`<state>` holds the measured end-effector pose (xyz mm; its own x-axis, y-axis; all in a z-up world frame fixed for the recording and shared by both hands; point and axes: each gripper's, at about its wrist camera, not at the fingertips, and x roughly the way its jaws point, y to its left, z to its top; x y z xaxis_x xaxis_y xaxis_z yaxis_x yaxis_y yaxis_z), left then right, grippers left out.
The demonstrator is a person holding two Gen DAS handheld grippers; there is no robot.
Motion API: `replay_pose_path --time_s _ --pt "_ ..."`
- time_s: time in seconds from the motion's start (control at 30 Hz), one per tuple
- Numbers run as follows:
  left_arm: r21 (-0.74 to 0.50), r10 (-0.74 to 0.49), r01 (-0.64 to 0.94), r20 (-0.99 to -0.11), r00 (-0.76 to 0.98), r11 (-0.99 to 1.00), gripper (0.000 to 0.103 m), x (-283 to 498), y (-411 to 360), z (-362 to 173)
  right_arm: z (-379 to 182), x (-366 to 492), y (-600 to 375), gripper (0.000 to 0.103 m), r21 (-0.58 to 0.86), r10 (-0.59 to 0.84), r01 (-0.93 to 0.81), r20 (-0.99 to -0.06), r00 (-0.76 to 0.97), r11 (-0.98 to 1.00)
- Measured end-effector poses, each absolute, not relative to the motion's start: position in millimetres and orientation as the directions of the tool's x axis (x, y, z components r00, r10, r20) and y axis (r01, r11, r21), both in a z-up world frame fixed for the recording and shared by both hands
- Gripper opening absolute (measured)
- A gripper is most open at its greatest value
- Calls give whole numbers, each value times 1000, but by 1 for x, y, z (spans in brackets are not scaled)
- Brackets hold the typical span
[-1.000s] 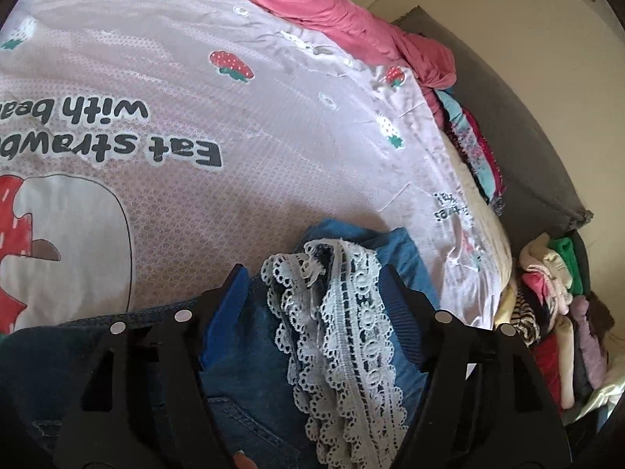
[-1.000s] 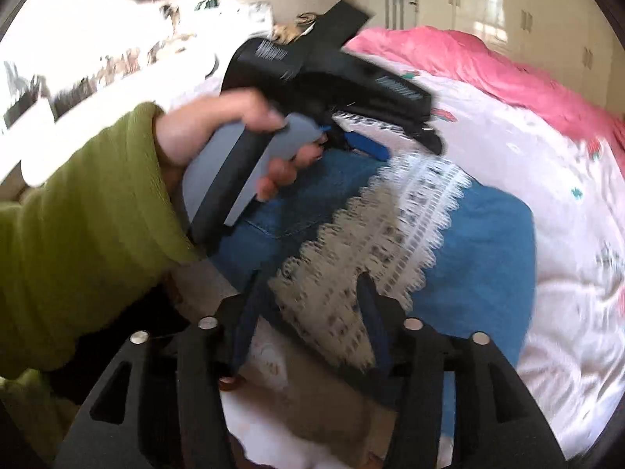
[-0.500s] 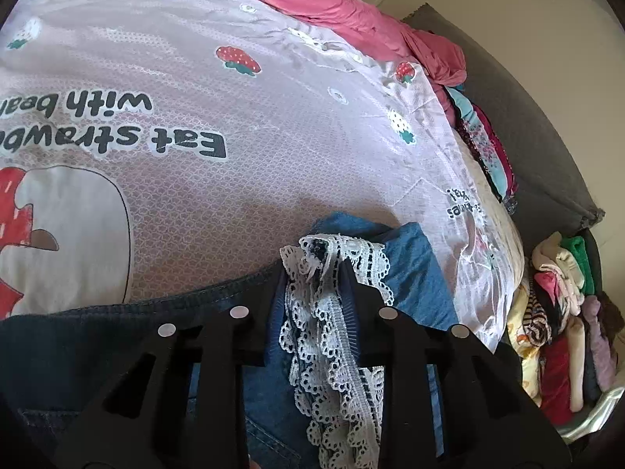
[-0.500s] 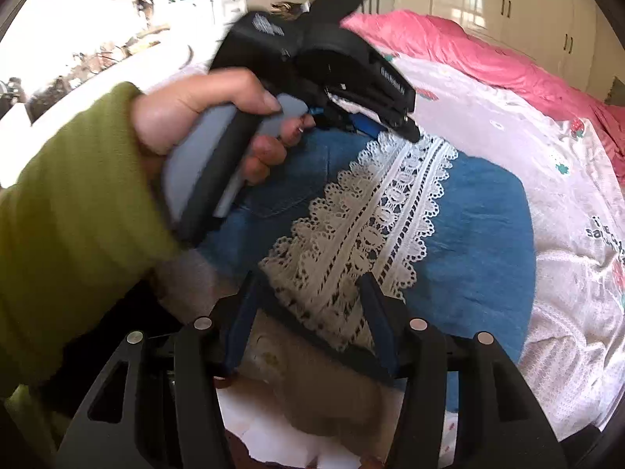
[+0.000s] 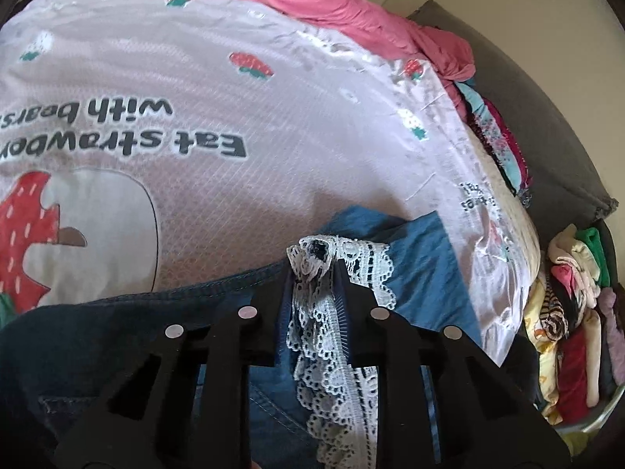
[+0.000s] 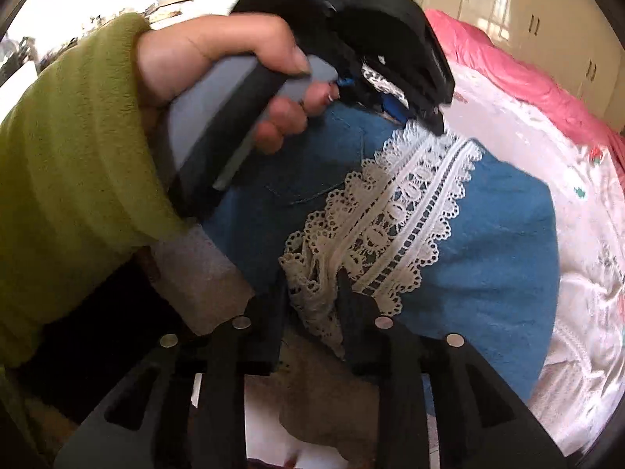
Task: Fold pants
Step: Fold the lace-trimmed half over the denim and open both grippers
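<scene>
Blue denim pants with white lace trim [image 6: 480, 234] lying on the strawberry-print bedspread [image 5: 234, 117]. Left gripper [image 5: 314, 273] clamped on one lace end; right gripper [image 6: 312, 281] clamped on the opposite lace end.

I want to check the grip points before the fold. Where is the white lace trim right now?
The lace trim runs across the blue pants on the strawberry-print bedspread, pinched at one end by the right gripper and at the other by the left gripper.
</scene>
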<state>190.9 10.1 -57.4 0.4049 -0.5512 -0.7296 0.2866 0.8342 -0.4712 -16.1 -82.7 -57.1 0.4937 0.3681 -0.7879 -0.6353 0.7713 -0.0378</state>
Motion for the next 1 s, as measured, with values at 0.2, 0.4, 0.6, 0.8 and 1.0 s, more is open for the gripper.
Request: replay_pose_path --time_s 0.2,0.4,0.6,0.8,1.0 --pt "-464 -547 290 -731 407 837 17 190 13 -58 -44 -23 -100 40 58 447 -645 -767 460 762" --pt "-438 -528 296 -729 435 849 23 185 15 -51 -23 -25 -145 45 141 507 -619 -725 467 773" --pt "-369 -481 310 -709 515 876 30 163 19 -30 -20 -14 -194 46 130 420 -487 -720 552 863" --pt "-353 -497 353 -676 544 867 38 104 18 -19 -35 -3 -227 46 166 380 -393 -731 566 904" --pt "-294 -473 391 -709 523 872 40 63 -3 -26 -44 -4 -223 46 155 368 -390 -741 562 908"
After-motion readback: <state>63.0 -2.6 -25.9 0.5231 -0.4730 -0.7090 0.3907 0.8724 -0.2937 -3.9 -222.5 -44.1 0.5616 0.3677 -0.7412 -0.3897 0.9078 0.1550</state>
